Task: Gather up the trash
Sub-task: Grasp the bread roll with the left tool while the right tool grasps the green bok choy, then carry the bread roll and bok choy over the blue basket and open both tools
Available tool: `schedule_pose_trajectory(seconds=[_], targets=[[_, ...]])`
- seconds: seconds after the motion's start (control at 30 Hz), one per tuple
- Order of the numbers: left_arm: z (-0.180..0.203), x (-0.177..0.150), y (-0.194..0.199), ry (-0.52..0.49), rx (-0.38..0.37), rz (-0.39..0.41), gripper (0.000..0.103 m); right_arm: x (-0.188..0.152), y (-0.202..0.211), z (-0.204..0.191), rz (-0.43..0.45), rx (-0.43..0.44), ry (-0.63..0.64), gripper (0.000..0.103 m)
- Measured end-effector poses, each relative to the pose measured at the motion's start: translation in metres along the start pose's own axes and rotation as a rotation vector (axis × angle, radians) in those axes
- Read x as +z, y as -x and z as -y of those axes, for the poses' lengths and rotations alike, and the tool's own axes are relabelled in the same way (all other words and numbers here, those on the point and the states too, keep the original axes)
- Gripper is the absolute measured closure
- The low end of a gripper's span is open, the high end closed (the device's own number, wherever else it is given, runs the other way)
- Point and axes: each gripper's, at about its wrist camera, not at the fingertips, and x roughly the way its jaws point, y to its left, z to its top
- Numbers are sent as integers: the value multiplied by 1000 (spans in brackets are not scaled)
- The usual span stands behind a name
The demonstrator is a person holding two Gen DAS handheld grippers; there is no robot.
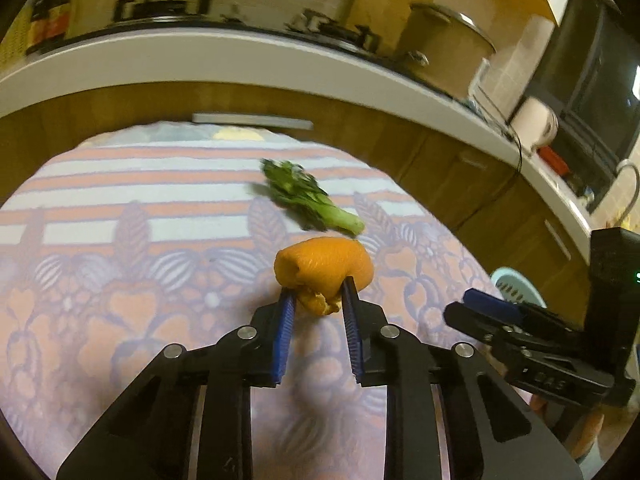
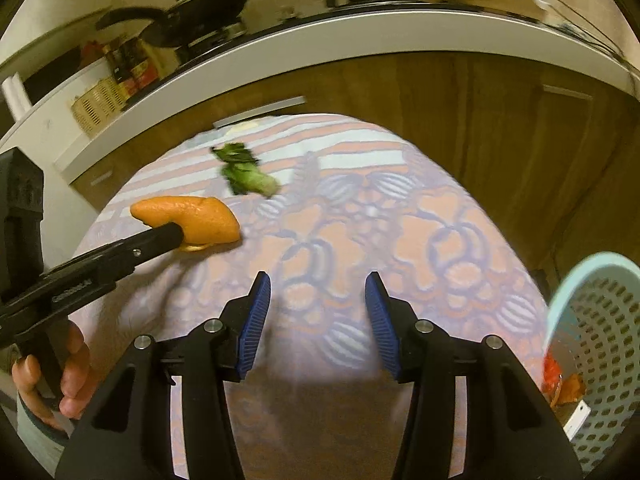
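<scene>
A curled orange peel (image 1: 324,266) lies on the patterned tablecloth (image 1: 120,280). My left gripper (image 1: 318,290) is shut on its near lower edge, one blue pad on each side. In the right wrist view the same peel (image 2: 200,216) sits at the tip of the left gripper (image 2: 176,236), which a hand (image 2: 72,376) holds. A green leafy vegetable scrap (image 1: 308,200) rests just beyond the peel, also visible as the scrap (image 2: 244,172) farther back. My right gripper (image 2: 318,280) stands open over the cloth with nothing between its fingers; it shows as the right gripper (image 1: 472,304) at the right.
A light blue perforated basket (image 2: 592,320) stands at the table's right edge with red and orange scraps (image 2: 560,384) inside; its rim shows as the basket (image 1: 516,284). Behind the table runs a white counter (image 1: 240,52) over wooden cabinets, carrying a pot (image 1: 444,44) and pans (image 2: 192,12).
</scene>
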Motion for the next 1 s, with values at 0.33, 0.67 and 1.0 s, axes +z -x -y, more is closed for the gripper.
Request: schedule_pose_trajectory(seconds=[0.33,0.67,1.0], targets=[[-50,-6,42,154,22,167,81,59,-43,-45,-19,-17,162,57],[-56,-4,37,179,65,176,81,73,-91,-59,-61,-24,240,57],[-54,-7,37,169,63,178,81,66,-96,-76,-35,-74,327,86]])
